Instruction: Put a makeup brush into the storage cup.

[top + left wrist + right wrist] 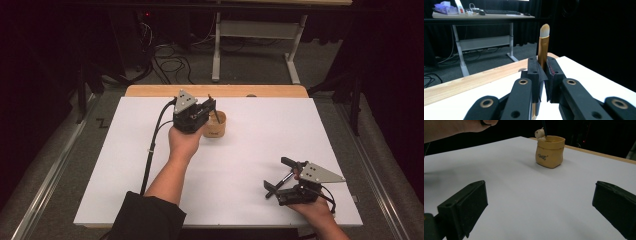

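Gold-handled brush (543, 47) clamped, left hand-held gripper (543, 72)

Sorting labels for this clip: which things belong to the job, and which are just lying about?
In the job:
- makeup brush, clamped in the left tongs
- yellow holder

Lying about:
- right tongs, open
- far desk

Both claws are showing black, blocky bodies. The left claw (206, 111) is carrying a grey three-cornered plate dotted with small holes, a black cable trailing behind; brass-ringed rivets are shining on its arms. The right claw (278, 176) is wearing the same plate. The person's left arm is wearing a dark rolled-up sleeve (146, 217).
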A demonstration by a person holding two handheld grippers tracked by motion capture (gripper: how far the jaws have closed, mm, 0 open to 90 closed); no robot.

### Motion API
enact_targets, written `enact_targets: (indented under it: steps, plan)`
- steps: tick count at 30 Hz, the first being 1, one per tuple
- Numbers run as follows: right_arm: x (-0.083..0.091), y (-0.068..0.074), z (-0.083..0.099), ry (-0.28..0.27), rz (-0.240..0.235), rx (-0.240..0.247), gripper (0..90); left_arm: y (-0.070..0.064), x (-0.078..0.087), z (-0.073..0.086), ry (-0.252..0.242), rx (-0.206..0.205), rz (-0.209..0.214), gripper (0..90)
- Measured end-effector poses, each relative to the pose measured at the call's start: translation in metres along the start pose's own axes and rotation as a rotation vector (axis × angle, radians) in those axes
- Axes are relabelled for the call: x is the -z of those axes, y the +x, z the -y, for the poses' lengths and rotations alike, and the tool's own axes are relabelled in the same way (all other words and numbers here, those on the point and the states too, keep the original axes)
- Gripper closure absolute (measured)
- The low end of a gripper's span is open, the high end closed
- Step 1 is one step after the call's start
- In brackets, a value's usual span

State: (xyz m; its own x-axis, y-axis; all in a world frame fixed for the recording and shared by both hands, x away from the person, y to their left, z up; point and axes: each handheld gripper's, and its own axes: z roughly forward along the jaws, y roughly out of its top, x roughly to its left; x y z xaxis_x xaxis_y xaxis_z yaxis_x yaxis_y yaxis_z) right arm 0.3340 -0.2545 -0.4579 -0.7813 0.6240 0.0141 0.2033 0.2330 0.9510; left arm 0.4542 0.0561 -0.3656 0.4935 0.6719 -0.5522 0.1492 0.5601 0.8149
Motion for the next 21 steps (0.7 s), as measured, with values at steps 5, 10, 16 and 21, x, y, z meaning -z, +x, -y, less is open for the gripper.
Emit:
enact_targets:
  steps: [5,10,16,21]
  plan:
    - [0.000,0.000,0.000,0.001,-0.005,-0.005,0.3,0.001,-0.009,0.001,-0.001,-0.003,-0.010,83.9]
    - [0.000,0.001,0.000,-0.003,-0.007,-0.009,0.3,0.003,-0.016,0.002,-0.006,-0.007,-0.019,83.9]
    - [-0.001,0.002,0.000,0.001,-0.011,-0.001,0.3,0.004,-0.020,0.004,-0.017,-0.019,-0.024,83.8]
    - [-0.002,0.002,0.000,0.000,-0.014,-0.003,0.2,0.009,-0.022,0.005,-0.014,-0.022,-0.037,83.9]
